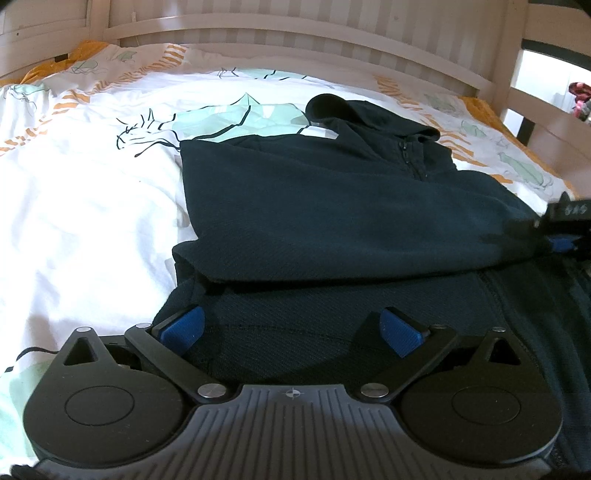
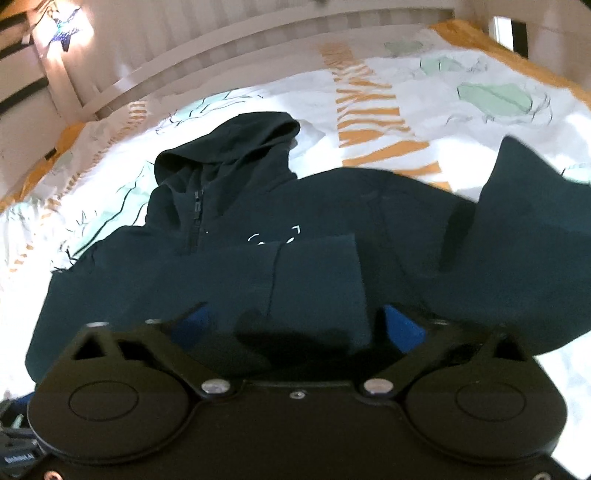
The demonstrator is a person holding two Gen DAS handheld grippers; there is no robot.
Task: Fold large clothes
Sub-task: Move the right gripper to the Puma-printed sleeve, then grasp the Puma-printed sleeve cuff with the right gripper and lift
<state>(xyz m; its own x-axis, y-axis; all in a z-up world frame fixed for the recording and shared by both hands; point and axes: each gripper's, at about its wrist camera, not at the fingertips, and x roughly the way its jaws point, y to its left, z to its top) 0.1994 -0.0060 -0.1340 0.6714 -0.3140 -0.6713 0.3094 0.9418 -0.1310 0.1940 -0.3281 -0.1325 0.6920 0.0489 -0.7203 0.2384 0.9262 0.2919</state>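
A dark navy hooded zip sweatshirt point(image 1: 332, 206) lies on the bed, hood toward the headboard, one sleeve folded across its chest. My left gripper point(image 1: 291, 330) is open, its blue pads spread over the hoodie's lower hem. My right gripper point(image 2: 295, 325) is open above the folded sleeve cuff point(image 2: 314, 280), nothing between its pads. The right gripper also shows at the right edge of the left wrist view point(image 1: 561, 236). The hoodie point(image 2: 258, 229) fills the right wrist view, its other sleeve point(image 2: 535, 221) spread out to the right.
The bed cover point(image 1: 92, 203) is white with green and orange prints. A pale slatted headboard point(image 1: 295, 48) runs behind the bed, with a bed post point(image 1: 513, 74) at the right. A star-shaped light point(image 2: 66, 26) hangs at the upper left.
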